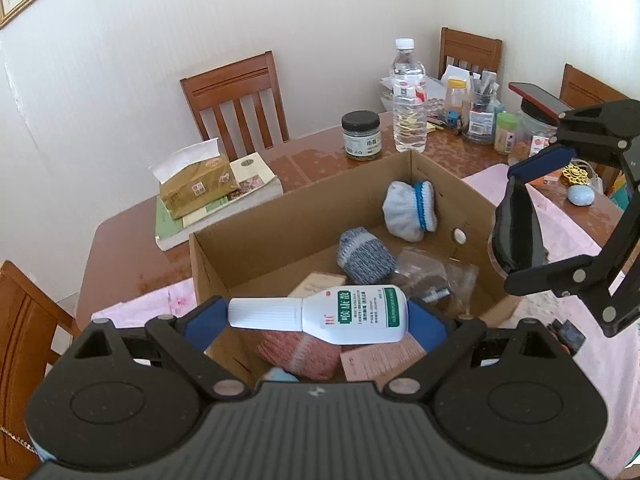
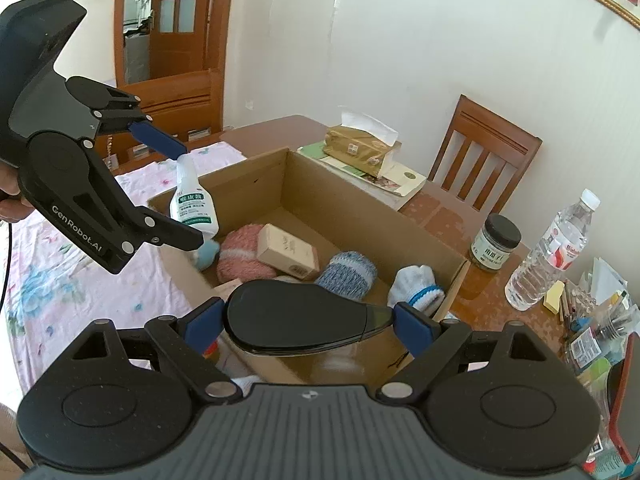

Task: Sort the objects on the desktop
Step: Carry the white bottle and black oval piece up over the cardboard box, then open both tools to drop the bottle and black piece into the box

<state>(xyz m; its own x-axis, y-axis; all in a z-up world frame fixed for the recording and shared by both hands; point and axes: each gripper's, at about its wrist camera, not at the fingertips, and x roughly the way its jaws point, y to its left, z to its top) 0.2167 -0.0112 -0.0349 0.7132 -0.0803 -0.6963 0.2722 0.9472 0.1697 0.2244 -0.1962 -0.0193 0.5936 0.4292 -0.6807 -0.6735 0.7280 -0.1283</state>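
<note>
Above an open brown cardboard box [image 1: 248, 240] of rolled socks, the left gripper [image 1: 316, 320] clamps a white plastic bottle [image 1: 320, 314] end to end; the right gripper [image 2: 308, 320] grips a black oval case [image 2: 296, 314] lengthwise. Likely next: spread the jaws, dropping both inside.

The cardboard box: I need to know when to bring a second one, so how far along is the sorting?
Done: the cardboard box already holds rolled socks, a pink bundle and a small carton. In hand: the left gripper grips a white bottle and the right gripper a black case, both above the box. Left: the jar, water bottle and far clutter remain on the table.
</note>
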